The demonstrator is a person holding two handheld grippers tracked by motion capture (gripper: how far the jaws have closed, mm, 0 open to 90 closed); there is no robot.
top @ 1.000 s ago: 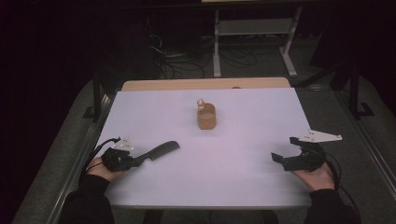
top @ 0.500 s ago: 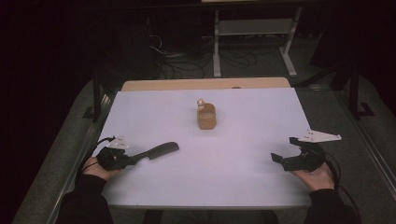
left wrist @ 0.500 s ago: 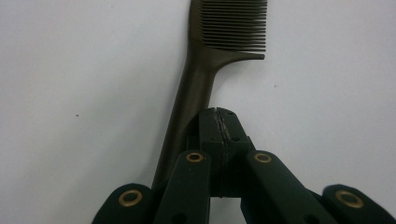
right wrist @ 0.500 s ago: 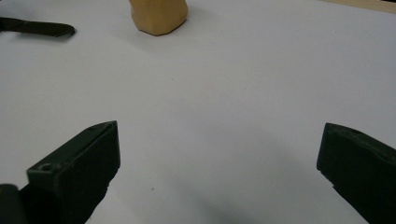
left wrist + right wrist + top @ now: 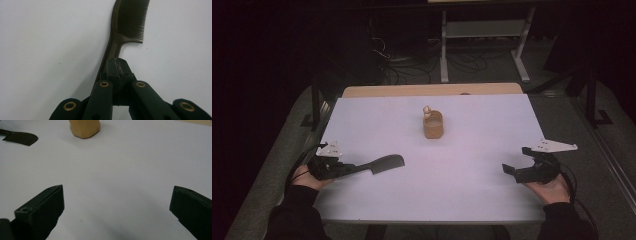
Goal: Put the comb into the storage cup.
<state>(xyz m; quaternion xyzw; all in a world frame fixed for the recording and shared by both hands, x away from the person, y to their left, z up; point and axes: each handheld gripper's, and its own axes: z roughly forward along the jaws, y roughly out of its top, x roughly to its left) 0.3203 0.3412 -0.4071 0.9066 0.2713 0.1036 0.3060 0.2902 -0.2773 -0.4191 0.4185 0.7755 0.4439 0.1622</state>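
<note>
My left gripper (image 5: 117, 65) is pinched tight on the handle of the dark comb (image 5: 130, 22), which juts out toward mid-table over the white table (image 5: 472, 190). I judge it just off the surface, though the light is poor. My right gripper (image 5: 117, 207) rests with jaws spread, empty. To carry well, I want the comb level and clear of the tan cup (image 5: 433, 125).

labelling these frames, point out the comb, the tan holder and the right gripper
comb (image 5: 131, 21), left gripper view, on its teeth
tan holder (image 5: 433, 126), high view, on its front wall
right gripper (image 5: 117, 205), right gripper view, midway between its open jaws
</note>
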